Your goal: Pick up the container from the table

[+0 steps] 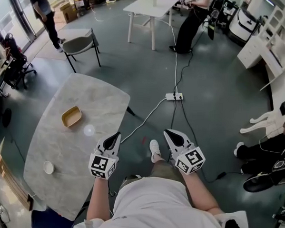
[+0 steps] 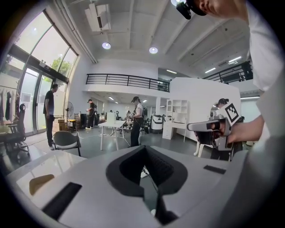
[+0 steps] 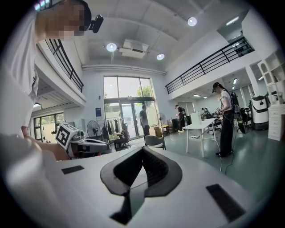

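My left tongs (image 1: 115,136) and right tongs (image 1: 170,134) are both closed tip to tip, with nothing between them. The tan container (image 1: 71,116) sits on the far half of the grey marble table (image 1: 60,145), midway between its long edges and apart from my left tongs at the right edge. A small white cup (image 1: 48,167) stands near the left edge. Across the grey floor (image 1: 220,82) run cables (image 1: 147,118) to a power strip (image 1: 174,96), with a chair (image 1: 79,45) and a white table (image 1: 150,6) beyond.

A pale grey marble-patterned table with rounded corners (image 1: 57,187) carries a shallow tan rounded-rectangular container (image 1: 71,116) near its middle. A small white round dish (image 1: 48,167) sits well apart from it, toward the table's near end.
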Motion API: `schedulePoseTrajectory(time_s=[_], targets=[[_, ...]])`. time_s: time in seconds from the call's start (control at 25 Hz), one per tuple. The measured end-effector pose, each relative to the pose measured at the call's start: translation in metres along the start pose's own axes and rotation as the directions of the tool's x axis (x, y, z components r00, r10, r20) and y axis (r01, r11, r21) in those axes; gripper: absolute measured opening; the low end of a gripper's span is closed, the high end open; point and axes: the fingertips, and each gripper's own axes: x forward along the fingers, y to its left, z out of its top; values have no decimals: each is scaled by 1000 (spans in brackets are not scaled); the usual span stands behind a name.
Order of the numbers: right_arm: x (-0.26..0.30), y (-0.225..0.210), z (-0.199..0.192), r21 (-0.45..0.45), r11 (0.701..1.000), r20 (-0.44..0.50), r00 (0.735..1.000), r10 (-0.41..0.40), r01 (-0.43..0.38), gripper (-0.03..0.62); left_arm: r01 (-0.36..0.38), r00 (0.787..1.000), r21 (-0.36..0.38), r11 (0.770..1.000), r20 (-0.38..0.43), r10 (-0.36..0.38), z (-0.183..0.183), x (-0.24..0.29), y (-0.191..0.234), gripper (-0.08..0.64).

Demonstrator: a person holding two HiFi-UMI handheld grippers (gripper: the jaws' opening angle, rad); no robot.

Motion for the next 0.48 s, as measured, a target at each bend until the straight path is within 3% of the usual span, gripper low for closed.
schedulePoseTrajectory(time_s=[0.32,0.48], targets=[[88,-77,30,8,989,-35,989,147,-147,12,-132,991,-25,991,-21,131,37,82,60,2],[129,-110,47,3,971,-40,970,240,-240,12,-220,975,-31,975,-18,219,55,115,82,2]])
